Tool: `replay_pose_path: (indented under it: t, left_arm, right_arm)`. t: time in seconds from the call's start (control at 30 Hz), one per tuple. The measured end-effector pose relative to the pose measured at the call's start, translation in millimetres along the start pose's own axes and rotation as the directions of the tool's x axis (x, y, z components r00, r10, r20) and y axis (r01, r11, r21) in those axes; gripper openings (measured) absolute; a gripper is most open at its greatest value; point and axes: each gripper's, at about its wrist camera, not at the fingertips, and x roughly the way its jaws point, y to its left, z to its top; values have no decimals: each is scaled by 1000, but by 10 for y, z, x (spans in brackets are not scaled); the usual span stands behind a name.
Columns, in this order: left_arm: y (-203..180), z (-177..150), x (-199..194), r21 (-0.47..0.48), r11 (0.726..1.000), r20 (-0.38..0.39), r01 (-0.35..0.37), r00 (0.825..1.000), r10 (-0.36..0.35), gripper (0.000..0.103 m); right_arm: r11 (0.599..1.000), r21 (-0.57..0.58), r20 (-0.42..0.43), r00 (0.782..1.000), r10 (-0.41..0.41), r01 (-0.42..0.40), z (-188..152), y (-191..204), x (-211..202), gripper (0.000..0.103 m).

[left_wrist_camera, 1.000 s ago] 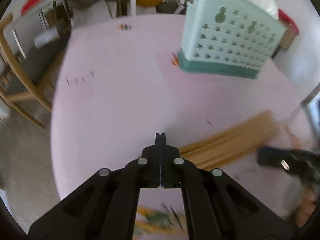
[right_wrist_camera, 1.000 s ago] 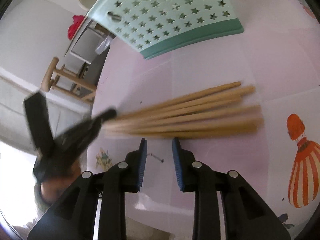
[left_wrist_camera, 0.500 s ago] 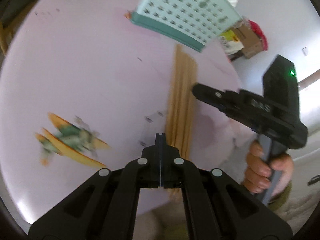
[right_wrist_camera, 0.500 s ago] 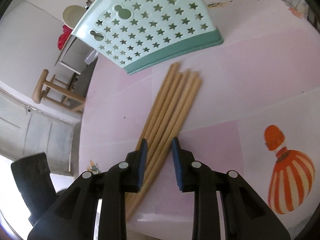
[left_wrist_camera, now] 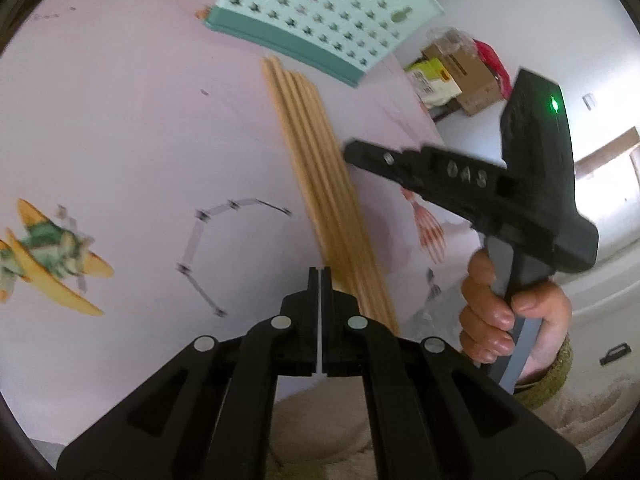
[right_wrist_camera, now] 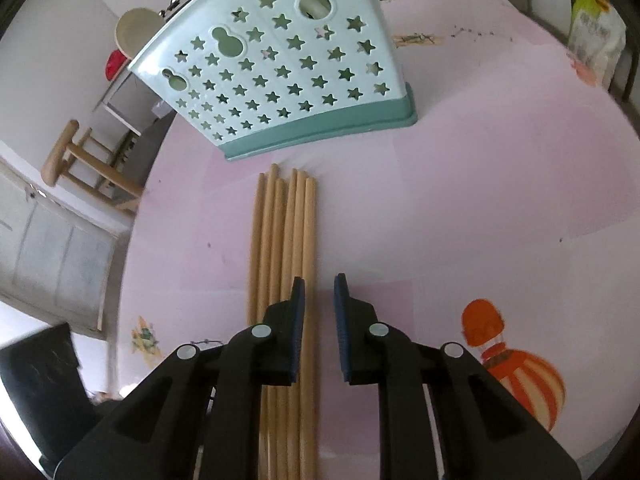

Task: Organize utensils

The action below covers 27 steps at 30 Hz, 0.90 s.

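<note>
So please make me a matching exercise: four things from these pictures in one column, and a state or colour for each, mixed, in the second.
Things:
1. left gripper
2. right gripper
3. wooden chopsticks
4. utensil holder

States:
A. mint green, star-shaped holes
B. lying flat in a bundle
C. jaws fully together, empty
D. jaws apart and closing, nothing between the fingertips

Pairs: 1-C, 2-D, 3-B, 4-A

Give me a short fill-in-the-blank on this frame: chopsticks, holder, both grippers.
1. The wooden chopsticks lie flat on the ____ tablecloth.
2. The mint utensil holder has ____-shaped holes.
3. The left gripper is fully ____.
4. The closing right gripper has ____ between its pads.

Missing words: pink; star; shut; nothing
</note>
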Motion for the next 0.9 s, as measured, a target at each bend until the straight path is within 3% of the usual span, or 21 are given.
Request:
replay_pose_path:
  t: [0.1,0.27,0.4,0.63,0.9]
  left_arm:
    - [36,55,-90,4,999,35,-46,998,46,0]
    - [20,198,-126,31,993,78,-111,991,108,12]
    - [-79,299,-97,83,985,122,-149,983,138,17]
    - [-302,477,64,184,954,178,-237,962,205,17]
    - [-337,500,268,225,914,191,-338,935,299,16]
  right_arm:
    - [999,-49,0,1000,-22,22,1,84,21,15]
    - [984,-154,15,996,-86,87,-9,256,36,15]
    - [963,-219,39,987,-155,160,-18,258,0,8]
    - [967,-184,61,984,-167,176,-7,111,-72,8]
    - [974,-170,71,988,-141,151,-51,18,-124,8]
